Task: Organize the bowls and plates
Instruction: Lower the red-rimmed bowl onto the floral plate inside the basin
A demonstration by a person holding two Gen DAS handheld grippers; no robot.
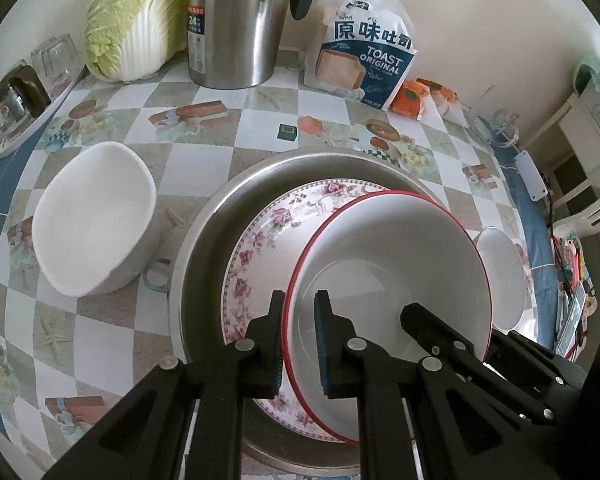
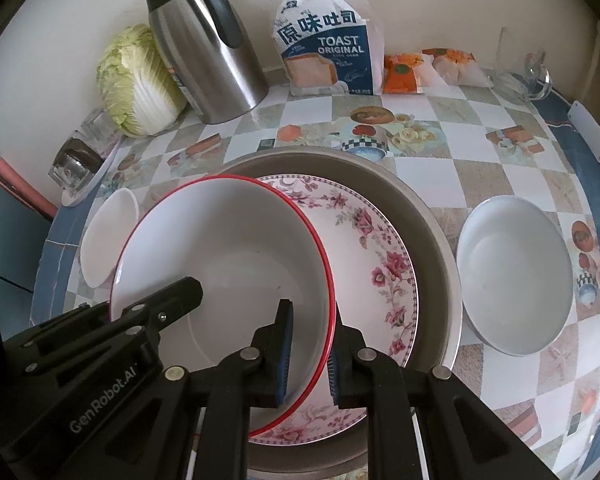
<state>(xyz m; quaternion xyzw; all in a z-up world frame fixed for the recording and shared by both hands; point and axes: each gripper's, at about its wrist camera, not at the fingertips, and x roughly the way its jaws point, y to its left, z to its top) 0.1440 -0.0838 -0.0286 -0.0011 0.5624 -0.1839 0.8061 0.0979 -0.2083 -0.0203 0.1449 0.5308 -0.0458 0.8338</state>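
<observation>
Stacking step under way: red-rimmed white plate (image 1: 392,264) is gripped by both tools over a floral plate (image 1: 256,264), which lies inside a wide steel basin (image 1: 204,240) at lower centre of the left wrist view.

Left gripper (image 1: 300,312): jaws pinched on the red rim at the plate's left edge, one finger outside, one inside. Right gripper (image 2: 312,320): same arrangement on the plate's right edge in the right wrist view, blue pads squeezing the rim. Each tool shows in the other's camera as a black arm reaching in over the plate.

The plate sits tilted and off-centre over the floral plate; whether its underside already touches cannot be told.

Still loose on the chequered tablecloth (image 1: 204,168): a deep white bowl (image 1: 96,220) at left of the left wrist view and a shallower white bowl (image 2: 516,268) at right of the right wrist view, both just beside the basin.

Judgement: the plate is being nested or lifted. The next move calls for both hands travelling together and level, then letting go at once. Uneven release risks the plate sliding or clattering against the basin wall. The bowls probably follow.
</observation>
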